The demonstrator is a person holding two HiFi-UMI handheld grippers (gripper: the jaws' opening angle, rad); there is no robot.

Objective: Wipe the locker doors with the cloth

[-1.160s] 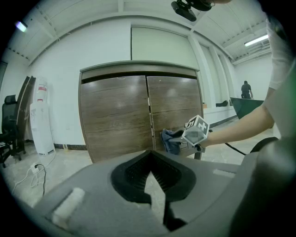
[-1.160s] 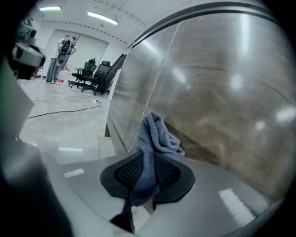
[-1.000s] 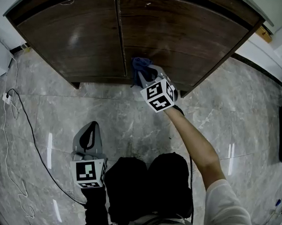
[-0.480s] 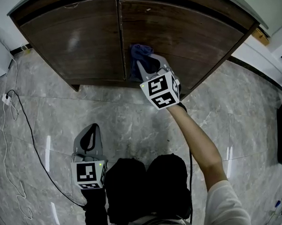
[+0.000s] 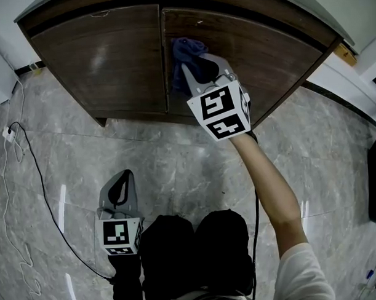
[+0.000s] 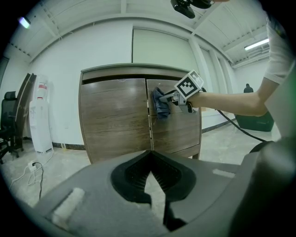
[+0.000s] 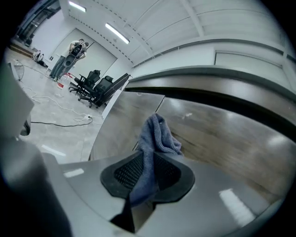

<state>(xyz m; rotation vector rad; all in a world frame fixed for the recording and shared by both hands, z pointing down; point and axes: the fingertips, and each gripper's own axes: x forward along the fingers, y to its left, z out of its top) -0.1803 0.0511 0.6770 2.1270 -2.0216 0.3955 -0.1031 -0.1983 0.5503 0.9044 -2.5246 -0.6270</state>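
Observation:
The brown wooden locker has a left door (image 5: 111,57) and a right door (image 5: 271,57). A blue cloth (image 5: 186,50) is pressed on the right door just beside the centre seam, near the top. My right gripper (image 5: 191,66) is shut on the cloth (image 7: 155,136), which hangs down between its jaws. From the left gripper view the cloth (image 6: 161,102) and right gripper (image 6: 172,98) show high on the right door (image 6: 178,129). My left gripper (image 5: 122,175) hangs low over the floor, well short of the locker, shut with nothing in it.
A black cable (image 5: 35,176) and a white power strip (image 5: 9,131) lie on the grey marble floor at the left. A white water dispenser (image 6: 40,115) stands left of the locker. Office chairs (image 7: 97,85) stand farther off. The person's dark knees (image 5: 197,250) are below.
My right gripper has slid up the right door with the cloth, from near the bottom edge toward the top. The left gripper has stayed where it was.

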